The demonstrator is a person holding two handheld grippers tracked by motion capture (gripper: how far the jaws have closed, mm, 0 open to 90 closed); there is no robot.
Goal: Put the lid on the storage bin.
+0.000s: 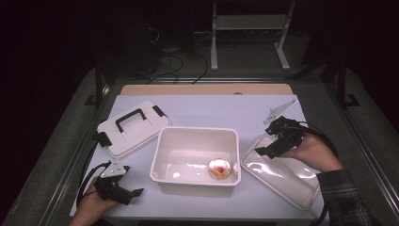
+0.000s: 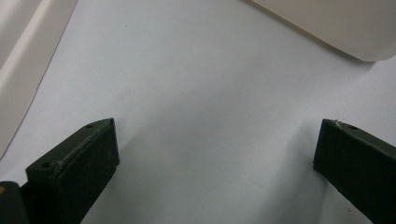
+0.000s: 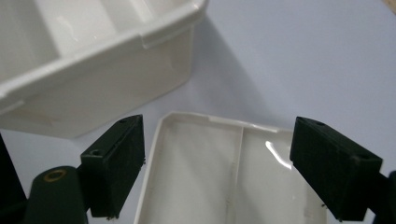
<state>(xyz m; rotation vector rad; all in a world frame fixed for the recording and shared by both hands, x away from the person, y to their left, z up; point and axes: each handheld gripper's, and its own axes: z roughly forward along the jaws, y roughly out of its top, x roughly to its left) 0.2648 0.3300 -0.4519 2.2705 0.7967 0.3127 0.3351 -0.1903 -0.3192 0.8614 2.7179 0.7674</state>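
A white open box (image 1: 164, 141) stands mid-table with a round orange-red item (image 1: 219, 168) in its near right corner. Its lid (image 1: 133, 126), with a black handle, lies to the left. A shallow white tray insert (image 1: 287, 176) lies to the right of the box. My right gripper (image 1: 262, 151) hovers open over the tray's far left end; in the right gripper view the tray (image 3: 224, 172) lies under the right gripper (image 3: 217, 135), with the box (image 3: 93, 70) beyond. My left gripper (image 1: 137, 192) rests open at the near left. In the left gripper view the left gripper (image 2: 219, 140) has nothing between its jaws.
A pale cover (image 1: 211, 110) spreads over the table, with a wooden strip (image 1: 202, 89) at its far edge. The box corner (image 2: 345, 28) and the lid's edge (image 2: 18, 70) frame the left gripper view. Dark floor, cables and a white stand (image 1: 249, 28) lie beyond.
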